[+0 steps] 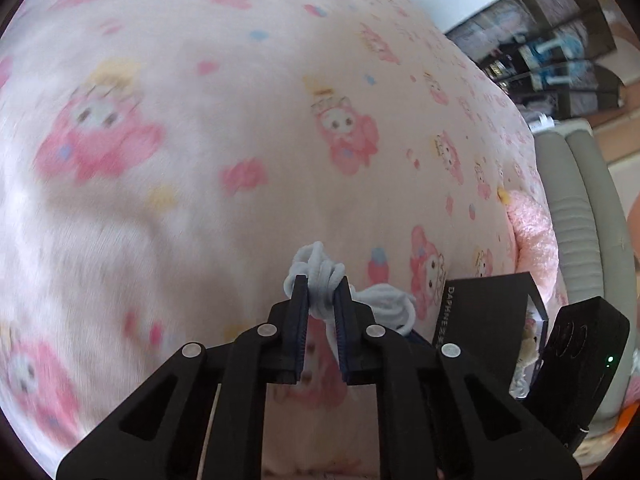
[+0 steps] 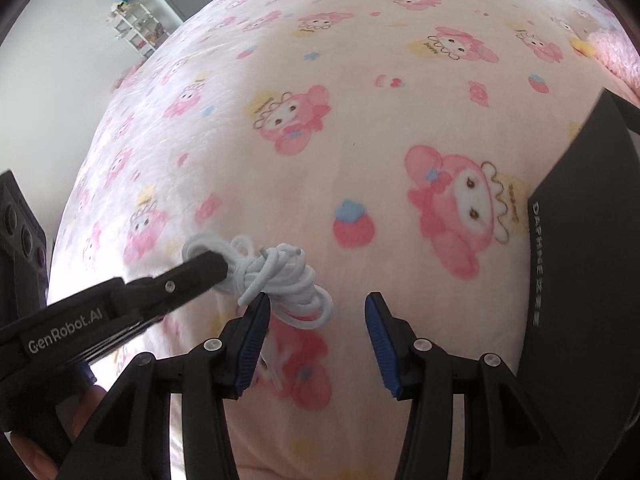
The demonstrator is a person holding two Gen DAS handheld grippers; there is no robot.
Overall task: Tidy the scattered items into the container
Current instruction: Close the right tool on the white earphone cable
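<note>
Left gripper [image 1: 321, 286] clamped on white cord bundle [image 2: 276, 280] lying on bed blanket [image 2: 360, 120]; right gripper [image 2: 316, 306] wide, empty, cord at its 10 o'clock; next: lift, carry to black box [image 2: 580, 260] at 3 o'clock.

Bed blanket [image 2: 360, 128]: pale pink fleece, printed with pink hooded cartoon rabbits, yellow frills, red strawberries with blue tops, small blue and pink flowers.
Cord bundle [image 2: 280, 280]: very pale blue, near white.
Box [image 2: 580, 260]: matt black, white lettering on its edge.
Left claw [image 1: 322, 284]: black, dark blue ribbed pads.
Right claw [image 2: 316, 304]: black, bright blue ribbed pads.
Plush [image 1: 528, 232]: fluffy pink.
</note>
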